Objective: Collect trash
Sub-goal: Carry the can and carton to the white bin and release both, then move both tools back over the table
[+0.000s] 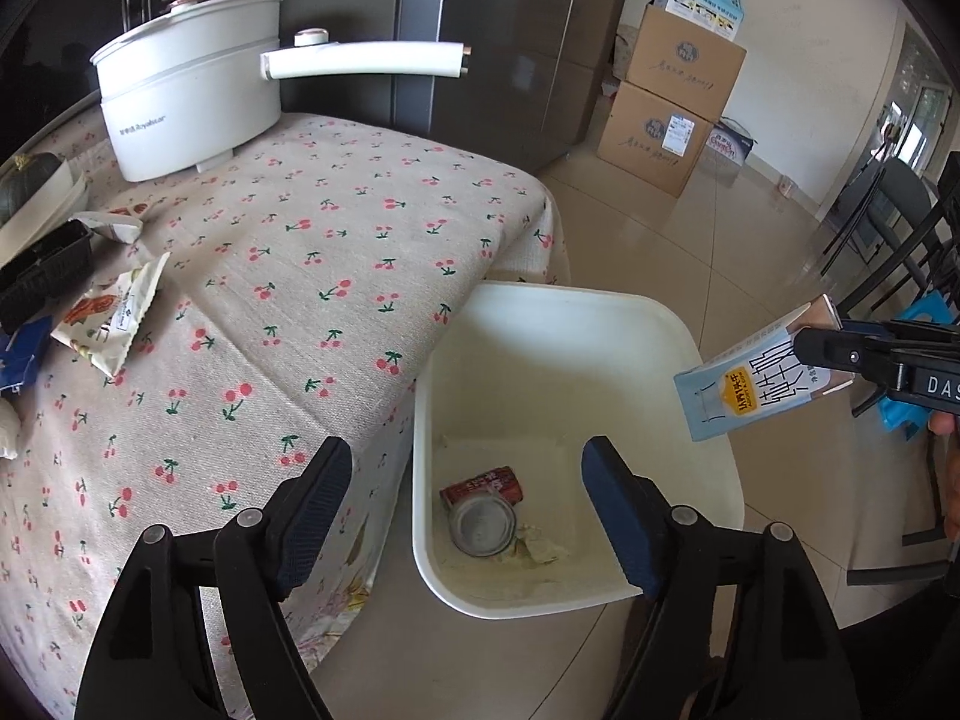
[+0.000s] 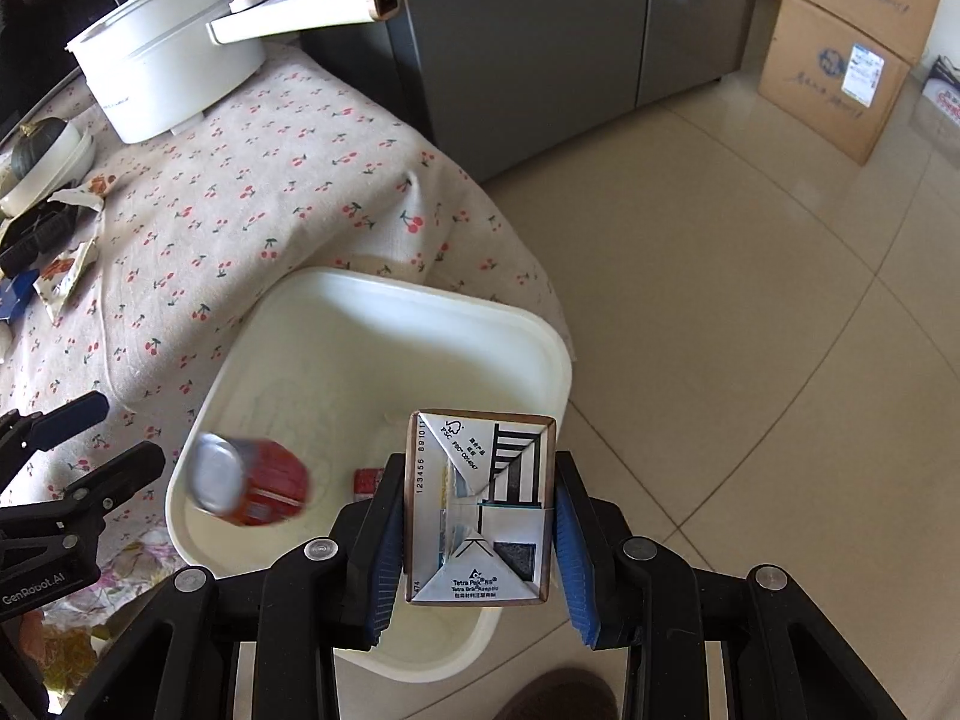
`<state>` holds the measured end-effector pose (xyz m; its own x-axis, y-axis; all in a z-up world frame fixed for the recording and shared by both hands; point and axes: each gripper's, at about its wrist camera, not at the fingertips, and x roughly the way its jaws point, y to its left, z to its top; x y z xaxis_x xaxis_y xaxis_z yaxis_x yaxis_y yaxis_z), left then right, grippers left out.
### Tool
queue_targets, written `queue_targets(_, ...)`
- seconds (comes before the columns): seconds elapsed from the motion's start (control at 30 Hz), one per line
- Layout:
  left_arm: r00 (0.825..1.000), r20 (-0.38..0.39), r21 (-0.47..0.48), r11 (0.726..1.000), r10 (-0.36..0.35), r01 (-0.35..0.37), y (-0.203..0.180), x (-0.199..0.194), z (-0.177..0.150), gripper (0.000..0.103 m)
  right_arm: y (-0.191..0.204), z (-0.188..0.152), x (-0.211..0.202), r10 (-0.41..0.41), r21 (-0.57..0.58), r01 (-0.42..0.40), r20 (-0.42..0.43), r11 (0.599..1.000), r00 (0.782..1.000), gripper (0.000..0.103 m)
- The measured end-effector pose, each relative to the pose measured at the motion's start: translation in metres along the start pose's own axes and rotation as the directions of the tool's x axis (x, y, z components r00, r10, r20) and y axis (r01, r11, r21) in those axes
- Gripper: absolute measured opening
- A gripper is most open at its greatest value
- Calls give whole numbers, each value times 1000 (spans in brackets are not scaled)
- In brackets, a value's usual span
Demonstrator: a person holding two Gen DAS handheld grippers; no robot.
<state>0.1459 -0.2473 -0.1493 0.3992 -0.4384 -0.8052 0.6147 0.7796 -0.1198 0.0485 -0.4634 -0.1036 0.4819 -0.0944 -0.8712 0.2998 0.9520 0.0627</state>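
A white trash bin [image 1: 708, 468] stands on the floor beside the table; it also shows in the right wrist view [image 2: 540, 354]. A red can [image 1: 480, 510] is inside it, blurred in the right wrist view [image 2: 252, 489], with crumpled paper [image 1: 540, 546] beside it. My left gripper [image 1: 468, 510] is open and empty above the bin. My right gripper [image 2: 477, 534] is shut on a blue and white milk carton [image 2: 480, 504] above the bin's edge; the carton also shows in the left wrist view [image 1: 750, 384]. Snack wrappers [image 1: 114, 312] and a black tray [image 1: 42, 270] lie on the table's left.
A white electric pot [image 1: 192, 90] with a long handle stands at the back of the cherry-print tablecloth [image 1: 312, 252]. A dark fridge [image 1: 492, 42] is behind. Cardboard boxes [image 1: 666, 102] are stacked on the tiled floor. Black chairs [image 1: 900, 228] stand at the right.
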Motion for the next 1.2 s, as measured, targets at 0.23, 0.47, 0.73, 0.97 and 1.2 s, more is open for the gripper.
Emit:
queue_targets(0.23, 993, 30, -2, 994, 113, -113, 16, -19, -1, 93, 13, 2, 6, 2, -19, -2, -18, 1000, 1000, 40)
queue_targets(0.47, 983, 40, -30, 983, 181, -180, 38, -38, -8, 102, 28, 5, 10, 1, -33, -2, -29, 999, 1000, 41)
queue_targets(0.73, 976, 32, -103, 972, 215, -210, 68, -61, -17, 103, 50, 12, 8, 9, -50, -9, -4, 999, 1000, 76)
queue_targets(0.97, 967, 34, -138, 960, 251, -244, 94, -83, -23, 103, 80, 22, 8, 35, -77, -34, 4, 996, 999, 77)
queue_targets(1.2, 952, 28, -203, 935, 304, -292, 134, -105, -29, 103, 124, 33, 12, 64, -123, -62, 9, 990, 998, 80)
